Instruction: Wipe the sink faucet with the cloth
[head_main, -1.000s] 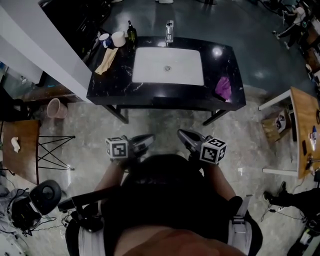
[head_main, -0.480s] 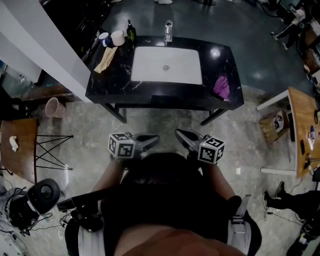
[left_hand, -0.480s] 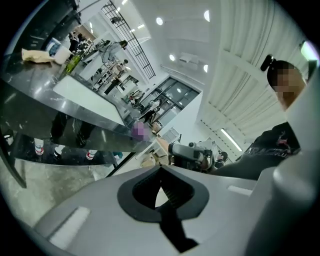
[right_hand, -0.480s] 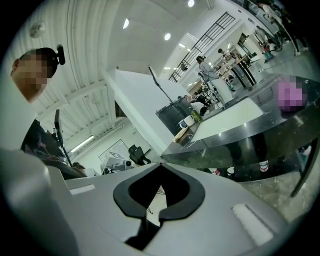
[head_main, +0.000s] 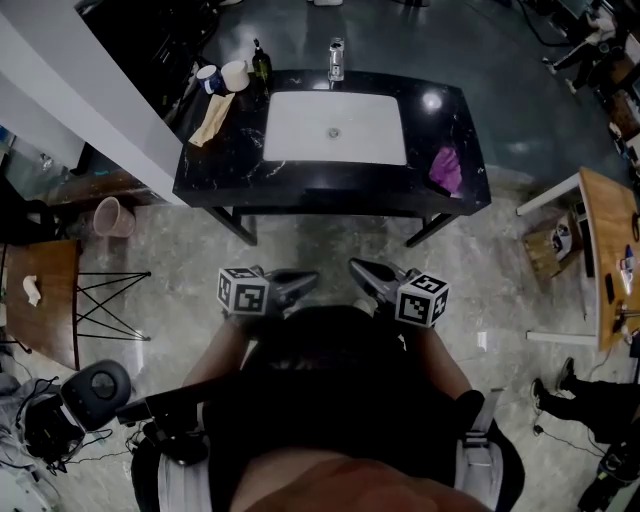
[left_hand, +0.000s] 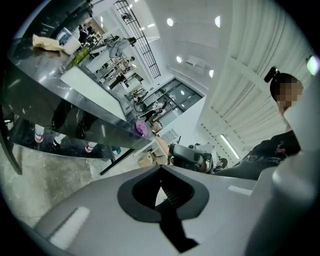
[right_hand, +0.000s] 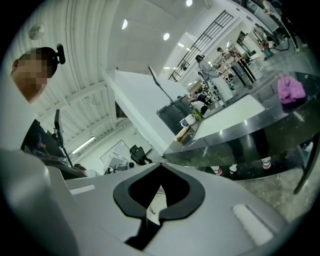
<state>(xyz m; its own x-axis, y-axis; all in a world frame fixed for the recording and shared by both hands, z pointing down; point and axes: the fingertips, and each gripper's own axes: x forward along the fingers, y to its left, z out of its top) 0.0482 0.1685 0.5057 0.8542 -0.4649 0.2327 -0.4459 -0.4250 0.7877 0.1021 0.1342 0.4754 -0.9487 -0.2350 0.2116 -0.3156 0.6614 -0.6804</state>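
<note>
Left tool (head_main: 308, 281) and right tool (head_main: 358, 268) — both closed, empty — hang well apart from the purple cloth (head_main: 446, 170) on the tabletop (head_main: 228, 162).

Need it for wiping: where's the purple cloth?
Head view: the purple cloth lies at the right end of the black counter, beside the white basin.

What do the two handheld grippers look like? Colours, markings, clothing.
Both match. The left tongs and right tongs are tapered, shiny dark-grey jaws, each carrying a white cube with black square markers. In their own views the jaw bodies are pale grey around a black spade-shaped cut-out. The person wears a dark top.
</note>
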